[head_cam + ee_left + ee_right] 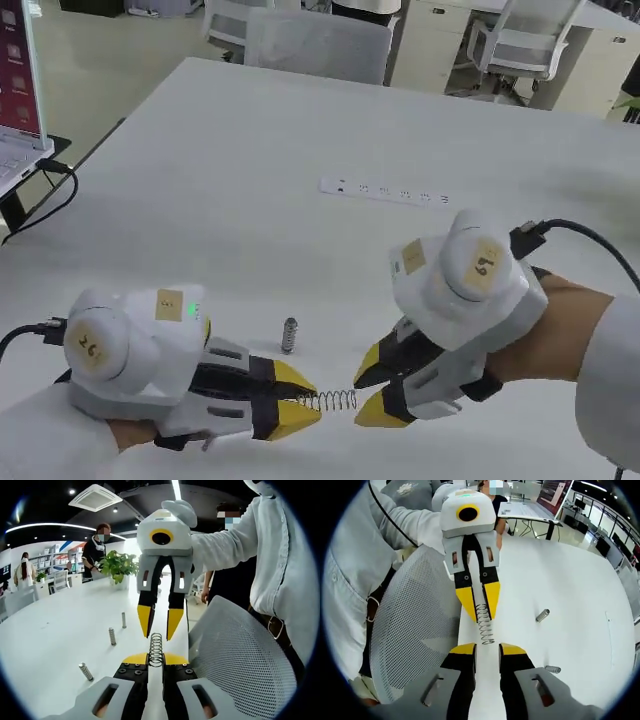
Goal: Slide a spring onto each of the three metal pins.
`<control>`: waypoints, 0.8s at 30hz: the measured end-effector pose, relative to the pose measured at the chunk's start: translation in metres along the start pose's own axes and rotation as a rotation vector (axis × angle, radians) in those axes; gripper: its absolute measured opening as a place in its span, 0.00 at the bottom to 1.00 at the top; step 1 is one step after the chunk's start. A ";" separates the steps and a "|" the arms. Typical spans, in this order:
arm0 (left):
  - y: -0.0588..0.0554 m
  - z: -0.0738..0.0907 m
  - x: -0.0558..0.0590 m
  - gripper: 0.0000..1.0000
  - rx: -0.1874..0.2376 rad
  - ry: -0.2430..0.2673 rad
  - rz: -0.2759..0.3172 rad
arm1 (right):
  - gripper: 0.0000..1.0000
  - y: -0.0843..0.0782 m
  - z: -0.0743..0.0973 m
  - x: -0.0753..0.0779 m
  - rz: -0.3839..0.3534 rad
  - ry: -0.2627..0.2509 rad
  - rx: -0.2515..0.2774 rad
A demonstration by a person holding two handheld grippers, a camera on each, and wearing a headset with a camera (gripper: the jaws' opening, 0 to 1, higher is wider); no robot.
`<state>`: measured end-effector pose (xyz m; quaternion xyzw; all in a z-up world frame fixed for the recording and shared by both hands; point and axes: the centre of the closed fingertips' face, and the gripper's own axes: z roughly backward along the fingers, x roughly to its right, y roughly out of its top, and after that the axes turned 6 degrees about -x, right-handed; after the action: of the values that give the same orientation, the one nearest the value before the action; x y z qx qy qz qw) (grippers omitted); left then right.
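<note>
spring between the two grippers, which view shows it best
The right gripper view: the spring runs lengthwise with distinct coils, from the shut left gripper toward the open right gripper. The left gripper view shows it foreshortened above its own jaws. The head view shows it side-on but small.

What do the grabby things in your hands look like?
The left gripper and right gripper have chunky white bodies, black jaws with yellow tips and tan number stickers. A black cable plugs into each. The person wears white sleeves.
</note>
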<state>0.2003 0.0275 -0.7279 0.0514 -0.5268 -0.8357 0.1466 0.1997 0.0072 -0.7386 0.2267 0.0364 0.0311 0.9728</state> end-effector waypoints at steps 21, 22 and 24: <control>-0.006 -0.009 0.006 0.02 -0.025 -0.021 -0.018 | 0.08 0.016 0.006 -0.006 0.036 -0.004 0.008; -0.008 -0.010 0.007 0.02 -0.035 -0.020 -0.023 | 0.08 0.018 0.006 -0.006 0.040 -0.003 0.010; -0.010 -0.012 0.007 0.02 -0.043 -0.021 -0.026 | 0.08 0.021 0.006 -0.007 0.045 -0.002 0.010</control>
<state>0.1949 0.0191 -0.7414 0.0463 -0.5094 -0.8492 0.1310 0.1924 0.0225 -0.7233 0.2326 0.0305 0.0527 0.9707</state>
